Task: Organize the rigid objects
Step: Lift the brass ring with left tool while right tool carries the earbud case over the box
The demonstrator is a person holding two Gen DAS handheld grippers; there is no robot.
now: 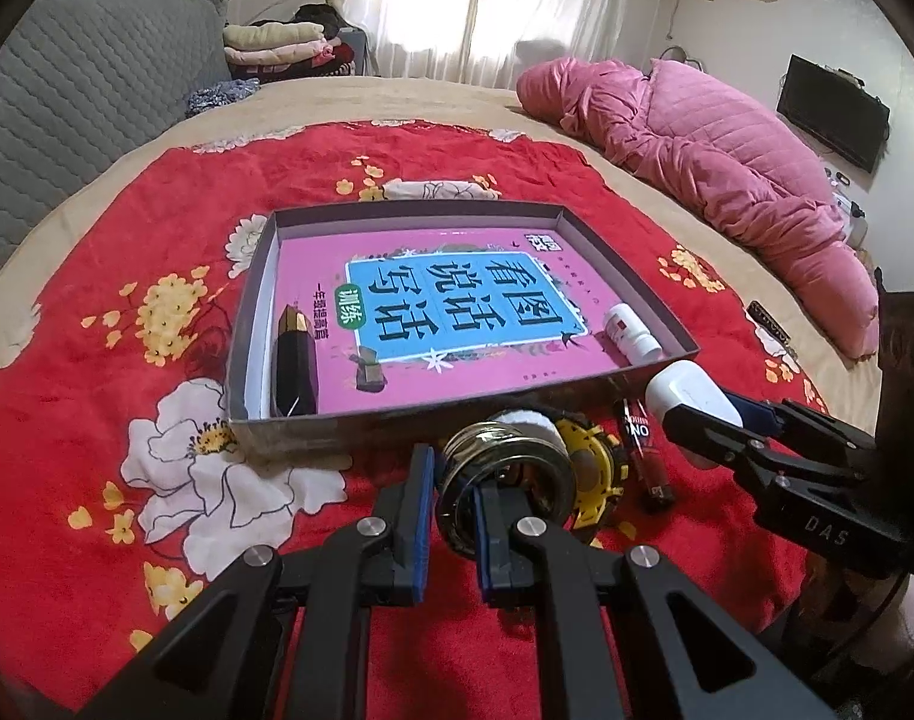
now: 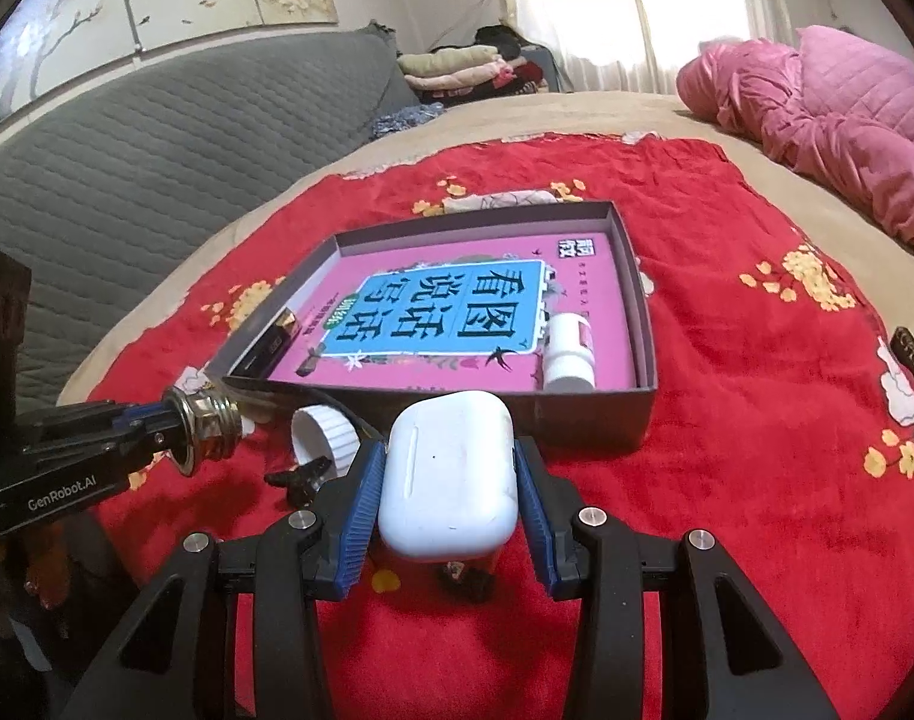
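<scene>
Left gripper (image 1: pixel 451 510) fingers clamped shut; right gripper (image 2: pixel 448 483) fingers half-spread, gripping.

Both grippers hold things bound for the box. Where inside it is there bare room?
The box is free across its middle and far half, over the pink book, between the black-gold item by one wall and the white bottle at the opposite near corner.

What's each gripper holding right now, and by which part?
Left gripper pinches the rim of a brass threaded fitting. Right gripper clamps a white earbud case across its two narrow sides.
</scene>
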